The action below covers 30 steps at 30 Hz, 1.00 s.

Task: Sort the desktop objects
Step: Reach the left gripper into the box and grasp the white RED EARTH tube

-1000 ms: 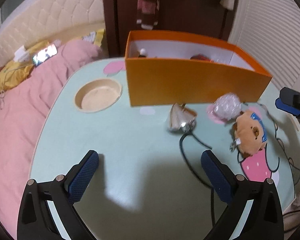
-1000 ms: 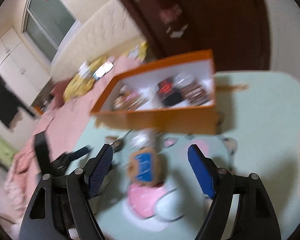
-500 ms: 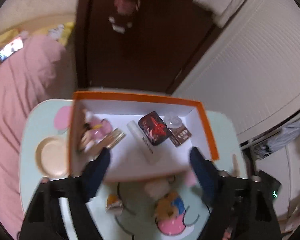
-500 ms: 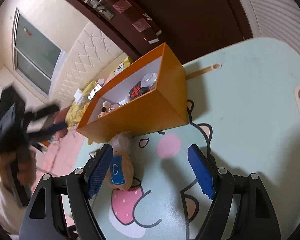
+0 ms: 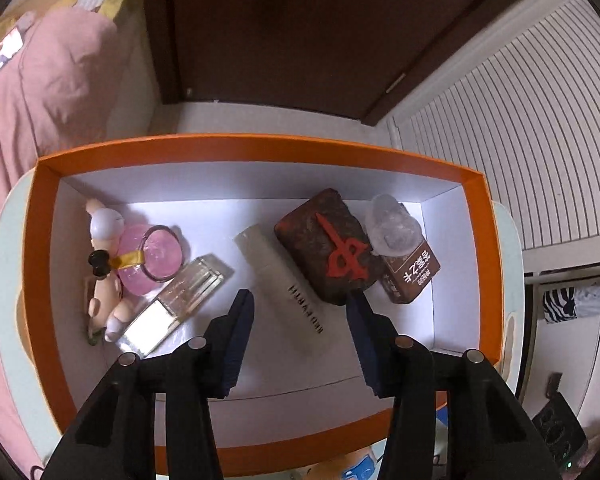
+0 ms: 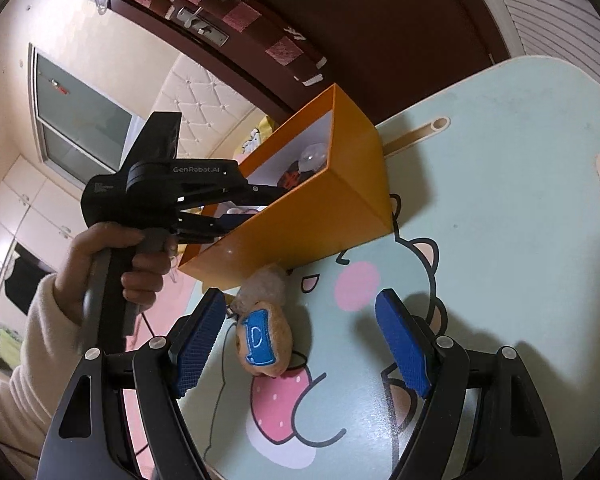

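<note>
1. Your left gripper (image 5: 300,312) hangs over the orange box (image 5: 260,148) and points down into it. Its jaws are spread apart and hold nothing.
2. Your right gripper (image 6: 300,340) is low over the table (image 6: 520,200). Its jaws are also wide apart and empty.
3. The plush toy (image 6: 265,340), brown with a blue patch, lies on the table between the right fingers, nearer to the left one. It is just beside the outer wall of the box.
4. Inside the box, on its white floor, you see from left to right: a small doll (image 5: 102,264), a pink round jar (image 5: 150,254) on top of the doll, a clear glass bottle (image 5: 176,304), a beige tube (image 5: 288,292), a dark block with a red sign (image 5: 328,252), and a brown packet (image 5: 410,274) with a clear plastic piece (image 5: 392,226) on it.
5. The table is pale mint green with a cartoon print: a pink cheek, a strawberry (image 6: 280,420), black outlines.
6. The room: a dark brown door (image 5: 280,32) behind the box, a white slatted panel (image 5: 520,140) at the right, a pink blanket (image 5: 40,100) at the left. In the right wrist view a cream padded headboard (image 6: 204,100) and a window (image 6: 76,120) are visible.
</note>
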### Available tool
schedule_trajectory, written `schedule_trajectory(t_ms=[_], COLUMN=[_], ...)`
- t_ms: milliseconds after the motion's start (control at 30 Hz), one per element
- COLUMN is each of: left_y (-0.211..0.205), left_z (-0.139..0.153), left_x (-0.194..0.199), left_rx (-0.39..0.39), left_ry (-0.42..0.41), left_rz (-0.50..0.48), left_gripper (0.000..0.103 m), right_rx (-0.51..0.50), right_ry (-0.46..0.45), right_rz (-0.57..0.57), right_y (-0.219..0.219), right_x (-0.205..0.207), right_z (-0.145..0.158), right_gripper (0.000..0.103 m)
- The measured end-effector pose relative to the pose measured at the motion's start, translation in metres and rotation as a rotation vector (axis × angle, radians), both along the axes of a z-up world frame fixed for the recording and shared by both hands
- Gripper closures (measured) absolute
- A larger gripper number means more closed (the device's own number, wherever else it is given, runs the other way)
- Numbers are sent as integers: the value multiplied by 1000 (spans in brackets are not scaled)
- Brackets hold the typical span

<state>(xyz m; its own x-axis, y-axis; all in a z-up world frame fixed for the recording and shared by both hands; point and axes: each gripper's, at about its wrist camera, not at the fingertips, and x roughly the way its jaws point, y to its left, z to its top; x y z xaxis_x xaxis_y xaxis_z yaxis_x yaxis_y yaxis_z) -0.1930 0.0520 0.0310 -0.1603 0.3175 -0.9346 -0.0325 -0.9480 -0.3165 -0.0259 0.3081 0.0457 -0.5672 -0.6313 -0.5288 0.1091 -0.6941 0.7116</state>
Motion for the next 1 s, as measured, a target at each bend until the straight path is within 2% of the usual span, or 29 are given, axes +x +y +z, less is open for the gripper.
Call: schedule_trajectory(t_ms=[133, 300, 433, 533, 633, 667, 733, 833, 900, 933, 1000], left_y=[-9, -15, -22, -10, 1, 2, 5, -3, -11, -15, -15], left_z=[-3, -8, -12, -9, -11, -11, -12, -11, -12, -12, -12], left_x=[4, 1, 0, -2, -6, -7, -6, -2, -2, -3, -3], left_rx=[11, -45, -5, 18, 9, 6, -35, -42, -41, -41, -32], left_ry=[-10, 6, -2, 7, -1, 0, 6, 5, -9, -16, -19], left_rz=[17, 29, 71, 50, 29, 23, -12, -25, 0, 14, 17], left_gripper=[54, 55, 56, 56, 55, 59, 81, 83, 79, 68, 62], right_rx=[-19, -20, -17, -26, -25, -24, -25, -27, -28, -30, -33], right_ry=[-12, -15, -11, -15, -20, -22, -23, -20, -18, -19, -23], right_rz=[-3, -2, 0, 1, 2, 2, 2, 6, 8, 9, 12], right_y=[1, -2, -4, -5, -6, -6, -6, -6, -6, -7, -8], right_x=[0, -2, -3, -4, -6, -5, -5, -4, -3, -3, -4], right_z=[-2, -3, -3, -4, -4, -4, -4, -3, -3, -3, -4], right_gripper=[25, 25, 25, 25, 25, 25, 25, 25, 25, 25, 25])
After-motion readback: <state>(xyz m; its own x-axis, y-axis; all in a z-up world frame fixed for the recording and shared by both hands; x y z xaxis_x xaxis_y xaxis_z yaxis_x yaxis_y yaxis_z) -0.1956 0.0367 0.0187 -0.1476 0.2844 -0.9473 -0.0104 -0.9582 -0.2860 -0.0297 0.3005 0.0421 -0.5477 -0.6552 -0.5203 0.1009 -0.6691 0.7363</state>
